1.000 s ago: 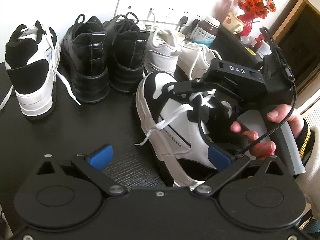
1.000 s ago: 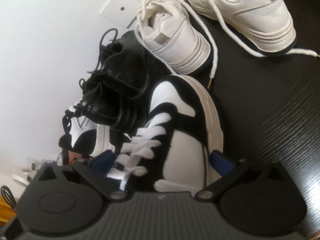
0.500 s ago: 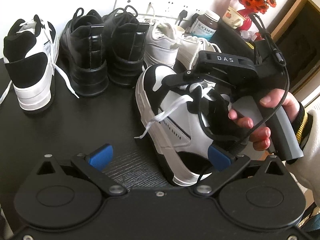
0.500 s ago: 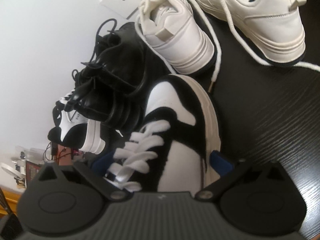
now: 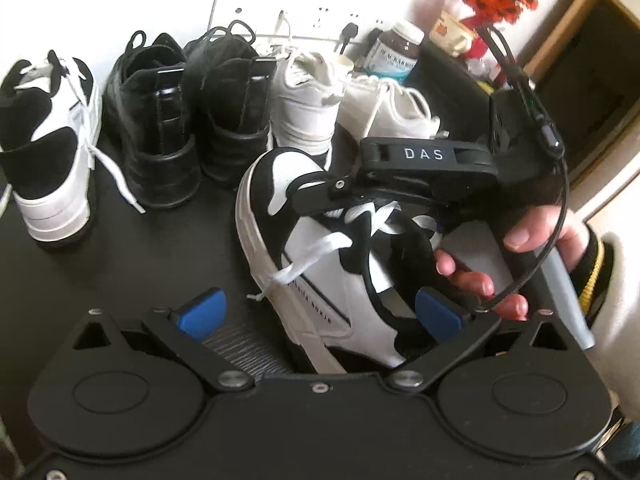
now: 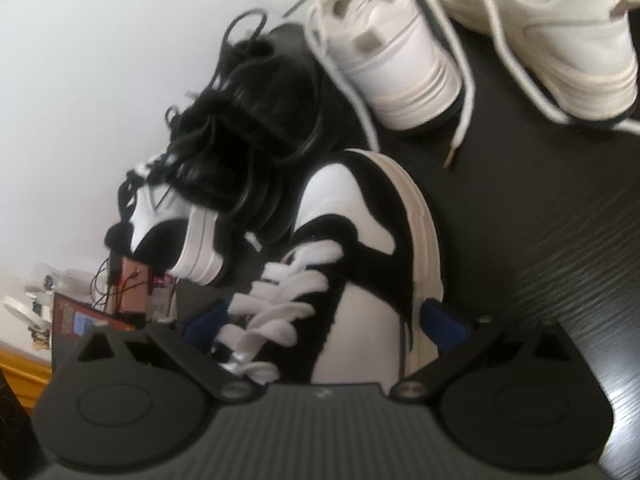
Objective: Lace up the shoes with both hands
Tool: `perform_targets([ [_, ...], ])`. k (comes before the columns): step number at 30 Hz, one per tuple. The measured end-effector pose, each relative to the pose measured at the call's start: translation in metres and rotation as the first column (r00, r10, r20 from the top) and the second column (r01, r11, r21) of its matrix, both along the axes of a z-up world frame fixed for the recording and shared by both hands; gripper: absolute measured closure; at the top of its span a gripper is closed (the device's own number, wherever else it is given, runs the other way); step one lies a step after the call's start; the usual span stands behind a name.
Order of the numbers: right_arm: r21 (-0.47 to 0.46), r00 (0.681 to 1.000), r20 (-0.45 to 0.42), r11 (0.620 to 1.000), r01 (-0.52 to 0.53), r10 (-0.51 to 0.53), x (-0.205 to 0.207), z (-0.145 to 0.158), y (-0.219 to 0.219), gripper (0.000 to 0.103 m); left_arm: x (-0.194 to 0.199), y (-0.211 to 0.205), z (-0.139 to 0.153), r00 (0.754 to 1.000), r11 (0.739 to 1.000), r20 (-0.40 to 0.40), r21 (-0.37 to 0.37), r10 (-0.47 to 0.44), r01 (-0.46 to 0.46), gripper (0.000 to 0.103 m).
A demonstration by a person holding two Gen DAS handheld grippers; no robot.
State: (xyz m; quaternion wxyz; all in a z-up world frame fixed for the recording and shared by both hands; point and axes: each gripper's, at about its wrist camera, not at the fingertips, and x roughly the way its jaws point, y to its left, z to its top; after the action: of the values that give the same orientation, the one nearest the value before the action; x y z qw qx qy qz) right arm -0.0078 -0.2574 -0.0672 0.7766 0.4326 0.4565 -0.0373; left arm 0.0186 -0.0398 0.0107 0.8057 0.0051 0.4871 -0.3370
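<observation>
Black-and-white sneaker [image 5: 320, 264] sitting on the dark desk [image 5: 168, 248], toe toward the row of other shoes at the back, straddled by both claws. Left claw [image 5: 320, 308] spread wide, blue pads either side of the heel quarter, gripping nothing. Right claw [image 6: 324, 320] likewise spread wide, low over the laced tongue, pads flanking the white lace [image 6: 280, 300] without closing on it. Right hand [image 5: 516, 264] wrapped round the grey handle, just beside the shoe's collar. Risks from here, as a judgement: a pinch taken this low likely to catch a whole crossing or the tongue instead of a single strand, dragging the shoe across the desk with nothing pinning it; the loose lace end [image 5: 296, 268] hanging down the near side apt to slip out of an eyelet under a sideways tug; a crowded back row, with white sneakers [image 6: 400, 64] and their trailing laces close enough to snag. Black boots [image 5: 160, 120] and a second black-and-white sneaker [image 5: 44, 152] well apart on the left, less of a worry. Hard to make out: the right-wrist view blurred, so which lace rows are threaded and where the other free end lies unclear; the top eyelets hidden under the right claw's black body in the left-wrist view; the shoe's heel cut off behind the left claw's housing.
</observation>
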Motion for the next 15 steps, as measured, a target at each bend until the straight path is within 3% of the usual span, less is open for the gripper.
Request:
perform_targets([
  [6, 0.07, 1.0, -0.014, 0.997, -0.026, 0.027, -0.001, -0.002, 0.053, 0.001, -0.015, 0.034, -0.001, 1.0, 0.999, -0.028, 0.044, -0.01, 0.011, 0.0],
  [15, 0.119, 0.995, -0.055, 0.99, -0.073, 0.08, 0.01, -0.003, 0.129, 0.0, -0.023, 0.108, 0.001, 0.992, 0.985, -0.03, 0.122, 0.125, -0.12, 0.0],
])
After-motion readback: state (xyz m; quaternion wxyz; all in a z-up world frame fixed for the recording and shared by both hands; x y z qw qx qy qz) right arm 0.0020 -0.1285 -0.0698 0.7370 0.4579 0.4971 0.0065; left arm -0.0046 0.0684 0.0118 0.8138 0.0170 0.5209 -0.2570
